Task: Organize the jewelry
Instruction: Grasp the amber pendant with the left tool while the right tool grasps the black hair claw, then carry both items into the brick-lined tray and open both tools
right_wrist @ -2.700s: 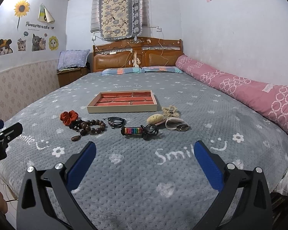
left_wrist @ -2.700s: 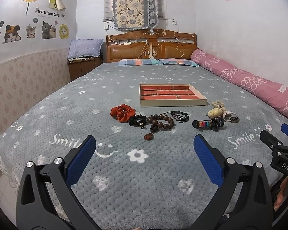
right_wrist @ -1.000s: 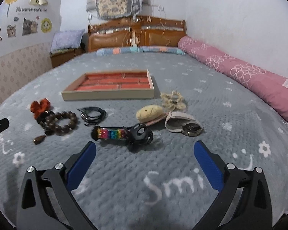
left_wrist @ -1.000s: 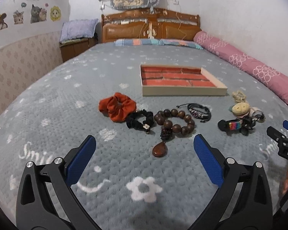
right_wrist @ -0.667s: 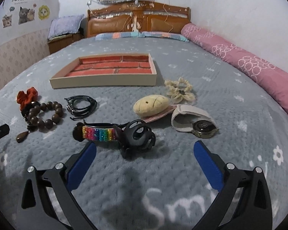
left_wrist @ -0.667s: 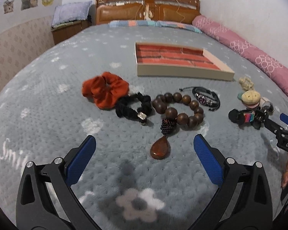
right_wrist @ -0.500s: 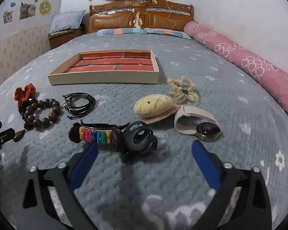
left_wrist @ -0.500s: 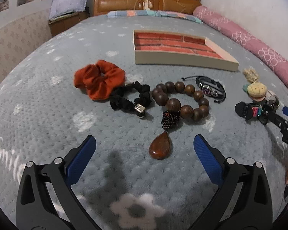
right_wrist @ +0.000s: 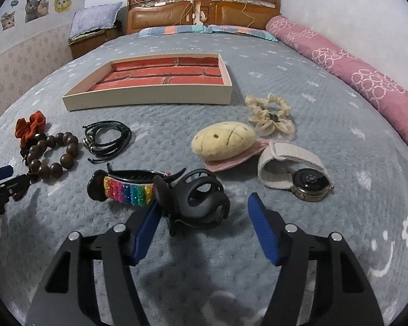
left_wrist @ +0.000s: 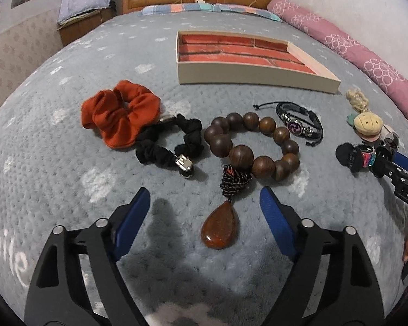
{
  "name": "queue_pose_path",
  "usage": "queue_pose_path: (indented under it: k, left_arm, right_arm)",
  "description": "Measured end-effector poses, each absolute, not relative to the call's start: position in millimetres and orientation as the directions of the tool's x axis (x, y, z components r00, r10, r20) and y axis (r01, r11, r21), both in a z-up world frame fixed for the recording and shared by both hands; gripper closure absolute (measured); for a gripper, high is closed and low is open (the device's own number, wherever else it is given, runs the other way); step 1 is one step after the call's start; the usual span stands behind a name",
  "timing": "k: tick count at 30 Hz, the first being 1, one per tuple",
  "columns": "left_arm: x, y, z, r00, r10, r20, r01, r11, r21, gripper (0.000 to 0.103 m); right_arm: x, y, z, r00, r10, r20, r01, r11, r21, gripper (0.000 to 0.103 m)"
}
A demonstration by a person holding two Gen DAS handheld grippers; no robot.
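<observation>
Left gripper [left_wrist: 205, 206] spread wide, low over the grey blanket [left_wrist: 54, 163], blue pads either side of the amber teardrop pendant [left_wrist: 219, 228] of the wooden bead bracelet [left_wrist: 254, 146], not touching it; right gripper [right_wrist: 201, 220] likewise spread, flanking the black claw clip [right_wrist: 197, 199], left pad just beside it; rainbow hair clip [right_wrist: 127, 188] touching the claw clip; smartwatch [right_wrist: 299, 172] near on the right; brick-lined tray [right_wrist: 149, 97] further back, holding nothing visible.
</observation>
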State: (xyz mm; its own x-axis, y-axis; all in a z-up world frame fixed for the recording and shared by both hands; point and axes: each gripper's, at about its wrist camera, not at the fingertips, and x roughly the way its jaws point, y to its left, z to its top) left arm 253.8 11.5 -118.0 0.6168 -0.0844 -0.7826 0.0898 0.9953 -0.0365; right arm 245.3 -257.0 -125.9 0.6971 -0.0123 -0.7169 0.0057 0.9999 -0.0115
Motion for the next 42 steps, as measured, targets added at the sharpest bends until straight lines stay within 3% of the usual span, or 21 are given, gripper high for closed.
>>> queue_pose_path:
  k: [12,26,30,42]
  left_arm:
    - [267,0,-122,0.602,-0.086,-0.794,0.123,0.992,-0.015,0.045]
    - [270,4,-125,0.578,-0.143,-0.803,0.143,0.987,-0.073,0.067]
    - [268,10,-124,0.576,-0.157,-0.802,0.133,0.986,-0.097,0.084]
    - [243,29,-103,0.597,-0.211,-0.774,0.124,0.977,-0.171,0.087]
  right_arm:
    - [247,-256,-127,0.688,0.072,-0.722,-0.052,0.997,0.050,0.058]
    - [230,-259,-115,0.720,0.074,-0.690,-0.071,0.997,0.033,0.058]
    - [221,-267,-113,0.729,0.065,-0.682,-0.047,0.998,0.045,0.058]
    - [212,-282,-84,0.769,0.066,-0.635,-0.050,0.998,0.044,0.058]
